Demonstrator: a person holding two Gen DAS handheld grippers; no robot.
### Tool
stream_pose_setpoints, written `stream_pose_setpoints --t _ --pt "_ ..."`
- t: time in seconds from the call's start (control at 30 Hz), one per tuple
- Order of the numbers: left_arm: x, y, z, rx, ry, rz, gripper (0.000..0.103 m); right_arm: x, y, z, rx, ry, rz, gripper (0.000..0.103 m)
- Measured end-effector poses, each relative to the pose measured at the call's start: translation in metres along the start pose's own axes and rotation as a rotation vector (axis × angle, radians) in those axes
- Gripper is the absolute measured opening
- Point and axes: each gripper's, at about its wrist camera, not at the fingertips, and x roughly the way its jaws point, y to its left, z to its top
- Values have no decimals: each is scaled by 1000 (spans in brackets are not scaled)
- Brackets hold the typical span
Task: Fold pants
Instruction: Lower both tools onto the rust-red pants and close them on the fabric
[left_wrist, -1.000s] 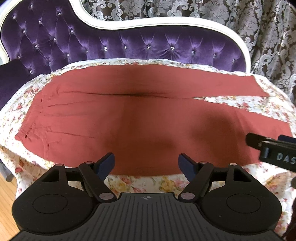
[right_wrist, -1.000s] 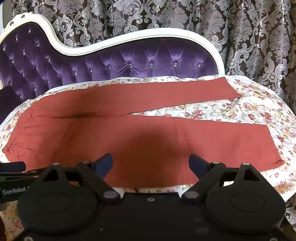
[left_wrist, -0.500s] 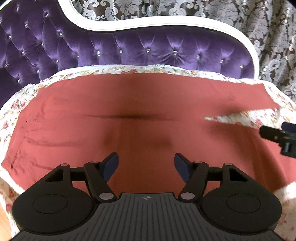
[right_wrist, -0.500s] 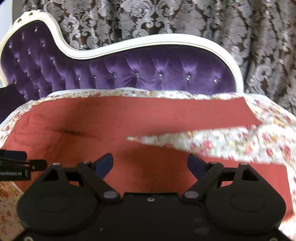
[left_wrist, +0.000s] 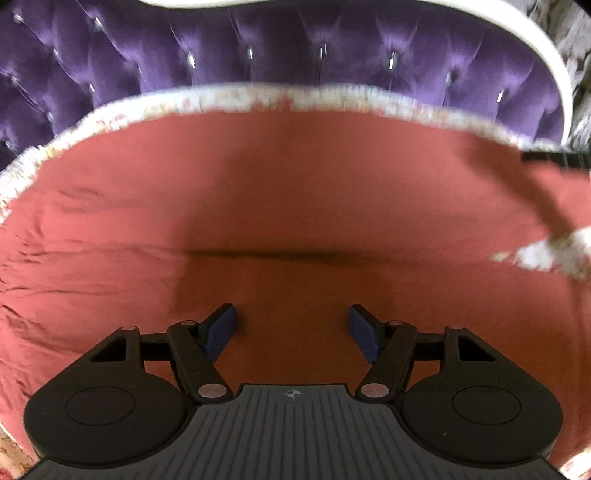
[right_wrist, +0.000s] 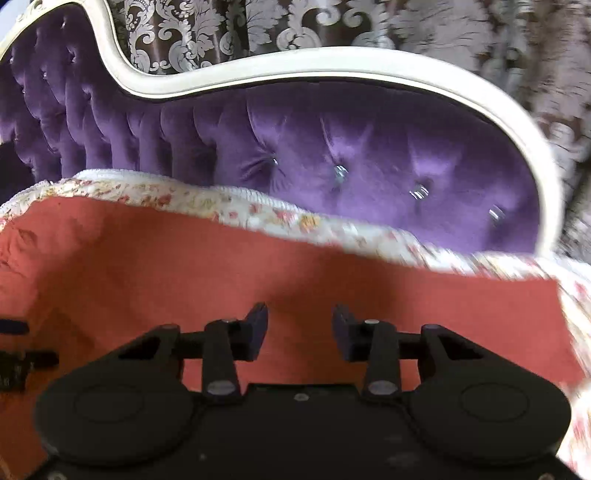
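The rust-red pants (left_wrist: 295, 192) lie spread flat on a floral cover (left_wrist: 229, 96). In the left wrist view my left gripper (left_wrist: 291, 326) is open and empty, low over the seat area near the dark centre crease (left_wrist: 277, 254). In the right wrist view my right gripper (right_wrist: 300, 325) is open and empty, low over the far pant leg (right_wrist: 443, 306), whose hem end lies at the right. The near leg is hidden in the right wrist view. The right gripper's tip (left_wrist: 543, 157) shows at the right edge of the left wrist view.
A purple tufted sofa back (right_wrist: 332, 147) with a white frame (right_wrist: 332, 70) rises just behind the cover's far edge. Patterned curtains (right_wrist: 406, 26) hang behind it. The left gripper's side (right_wrist: 14, 358) shows at the left edge of the right wrist view.
Both grippers have moved forward and down over the pants, toward the sofa back. The right gripper's jaws have narrowed a little. The pants have not moved.
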Motion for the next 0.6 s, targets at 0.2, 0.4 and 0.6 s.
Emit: stream_pose_setpoints --t 0.2,0.4,0.6 --pt "3 2 0 17 -28 -8 80 76 -10 39 -114 52 80 49" --pt "3 0 -3 33 -52 -5 82 122 -12 61 -201 110 227 54" --pt "3 0 -1 23 -48 -8 84 137 -18 70 -231 185 370 58"
